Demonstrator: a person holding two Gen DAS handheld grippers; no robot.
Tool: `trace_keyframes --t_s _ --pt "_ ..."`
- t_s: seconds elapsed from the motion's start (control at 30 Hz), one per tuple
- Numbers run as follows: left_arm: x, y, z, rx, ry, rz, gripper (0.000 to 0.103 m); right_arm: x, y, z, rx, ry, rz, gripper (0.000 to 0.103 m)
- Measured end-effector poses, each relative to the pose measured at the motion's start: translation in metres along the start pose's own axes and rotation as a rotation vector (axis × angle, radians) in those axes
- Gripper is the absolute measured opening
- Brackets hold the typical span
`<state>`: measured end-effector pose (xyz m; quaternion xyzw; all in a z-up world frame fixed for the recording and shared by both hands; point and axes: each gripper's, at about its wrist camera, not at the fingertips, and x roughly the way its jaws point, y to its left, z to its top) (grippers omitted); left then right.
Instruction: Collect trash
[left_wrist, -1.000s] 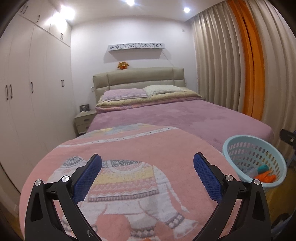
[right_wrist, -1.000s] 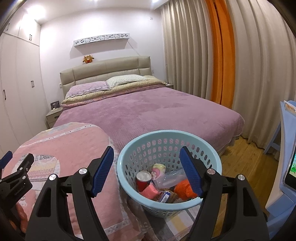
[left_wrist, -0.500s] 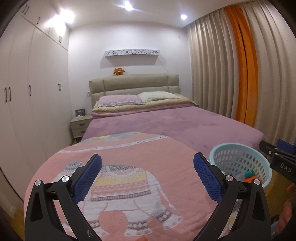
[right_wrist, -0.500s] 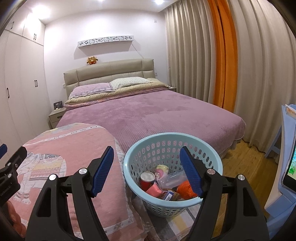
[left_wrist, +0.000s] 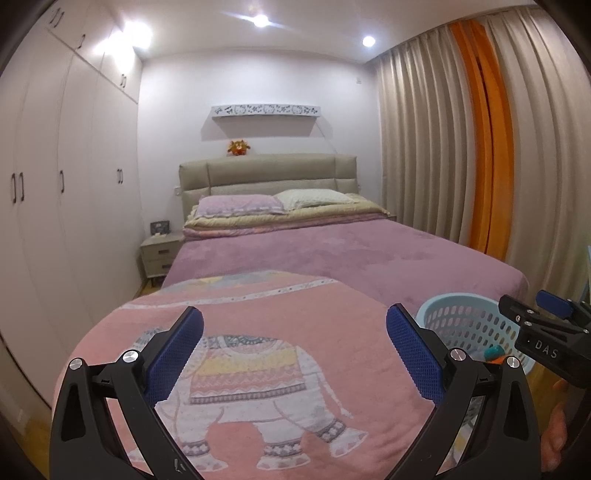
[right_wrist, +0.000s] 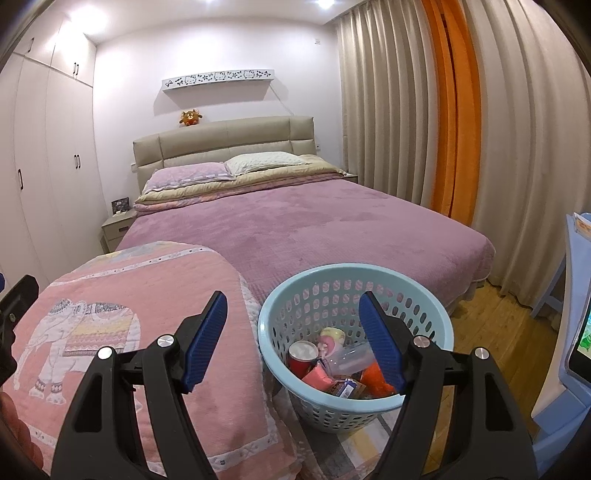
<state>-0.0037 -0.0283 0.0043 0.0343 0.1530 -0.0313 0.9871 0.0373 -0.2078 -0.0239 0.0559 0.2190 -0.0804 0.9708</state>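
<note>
The light-blue basket (right_wrist: 355, 343) stands on the floor at the foot of the bed (right_wrist: 314, 221), just beside the pink elephant blanket (right_wrist: 140, 317) that drapes the bed's near corner. Inside it lies the gathered trash: a red can (right_wrist: 303, 355), a clear plastic bottle (right_wrist: 349, 357), a pink packet (right_wrist: 317, 378), something orange (right_wrist: 371, 376) and a small dark wrapper I can't make out.

The blanket and the purple bedspread show no loose litter from where I stand, so the collecting looks close to done, or the hunt for a further piece is on. To do this well, I'd sweep both tongs slowly across the bed and floor before calling it finished, and keep the basket within easy reach of whichever side finds something.

The right tongs (right_wrist: 291, 343) hang above and a little in front of the basket, spread wide and carrying nothing; the basket's rim shows between their blue pads. The left tongs (left_wrist: 295, 350) hover over the elephant print, equally spread and bare, with the basket off to their right, near but apart.
</note>
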Motion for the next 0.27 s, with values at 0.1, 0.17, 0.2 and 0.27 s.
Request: trace_keyframes --t_s 0.1,0.17,0.2,0.27 --pt "0.008 0.01 -0.003 -0.028 0.033 0.009 0.096 0.005 0.009 0.0 -0.015 0.007 0.013 0.07" --pt "0.011 0.016 -0.004 -0.039 0.045 0.011 0.096 0.009 0.018 0.0 -0.027 0.013 0.026 0.07" --pt "0.013 0.02 -0.007 -0.041 0.051 0.029 0.096 0.011 0.023 0.001 -0.035 0.016 0.035 0.07" --pt "0.016 0.027 -0.009 -0.039 0.058 0.053 0.096 0.016 0.039 0.001 -0.064 0.022 0.06 0.07"
